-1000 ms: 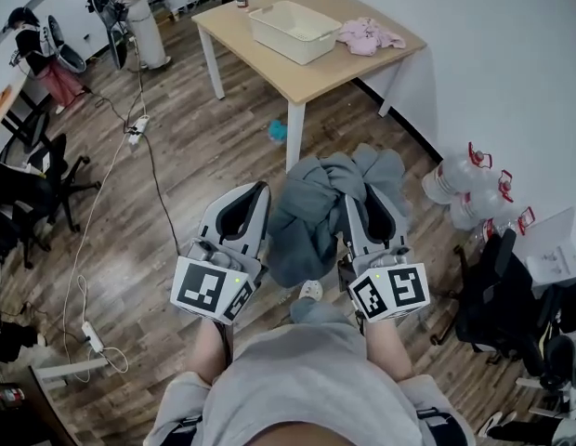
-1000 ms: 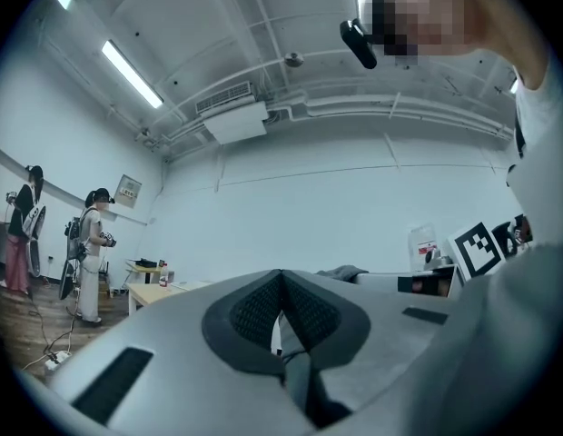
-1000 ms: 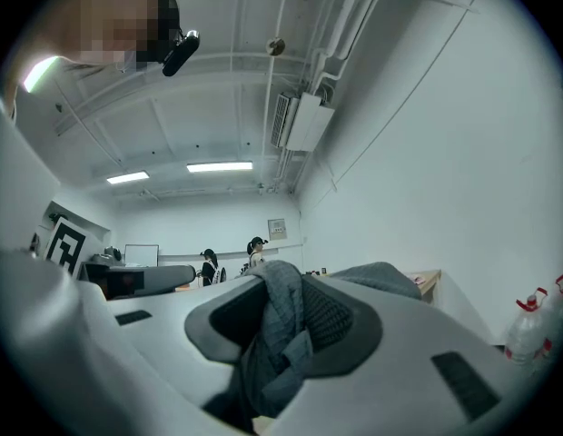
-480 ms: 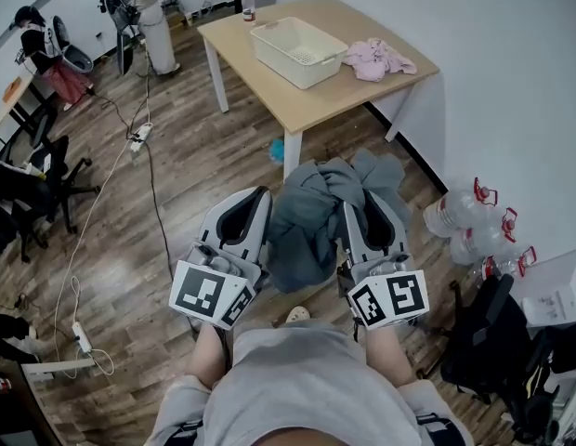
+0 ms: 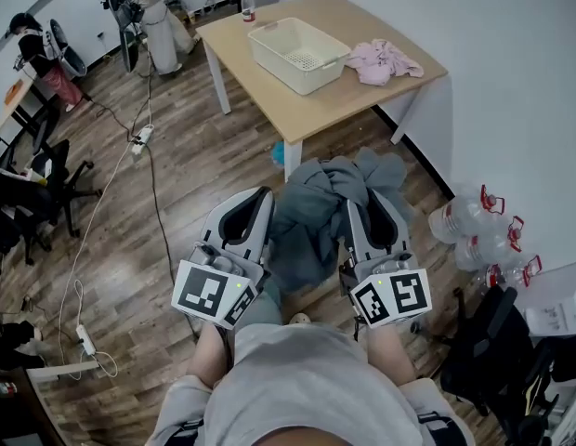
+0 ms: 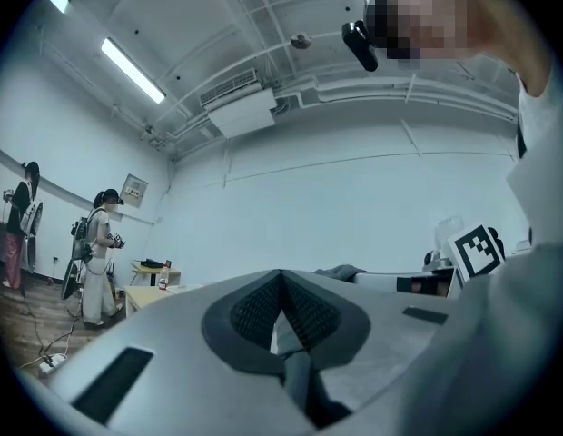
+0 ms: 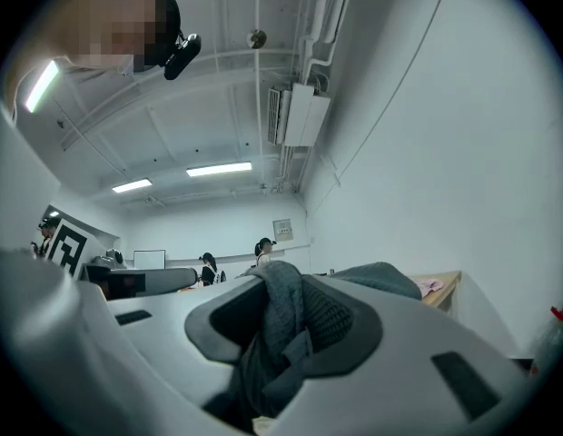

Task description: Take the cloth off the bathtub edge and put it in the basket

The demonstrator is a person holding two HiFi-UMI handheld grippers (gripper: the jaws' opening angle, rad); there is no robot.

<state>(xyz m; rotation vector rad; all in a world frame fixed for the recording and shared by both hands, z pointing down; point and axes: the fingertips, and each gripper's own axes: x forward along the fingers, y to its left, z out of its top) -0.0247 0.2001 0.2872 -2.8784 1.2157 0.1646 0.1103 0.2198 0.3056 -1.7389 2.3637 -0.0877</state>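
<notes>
Hanging between the two grippers, the grey cloth point(image 5: 311, 216) is bunched into a loose bundle that drapes down from the right gripper point(image 5: 367, 203) and fills the space across to the left gripper point(image 5: 251, 201). In the right gripper view the right gripper point(image 7: 286, 334) has its jaws closed on a thick fold of the cloth point(image 7: 272, 298), which wells up above the dark pads point(image 7: 331, 321). In the left gripper view the left gripper point(image 6: 281, 312) has its ribbed pads point(image 6: 254, 312) pressed together at the tips. Whether a thin edge of fabric is nipped lower down is hard to tell. A hump of the cloth point(image 6: 340, 271) shows just past its right jaw. Both grippers are held side by side, close in front of the person's body, over a wooden floor point(image 5: 176, 184). Well ahead of them stands a light wooden table point(image 5: 269, 100). The white basket point(image 5: 293, 68) sits on it, ahead of the gap between the grippers. A pink garment point(image 5: 386, 61) lies just to the right of the basket, ahead of the right gripper. Off to the right gripper's right, clear water bottles point(image 5: 474, 221) stand against the wall.
</notes>
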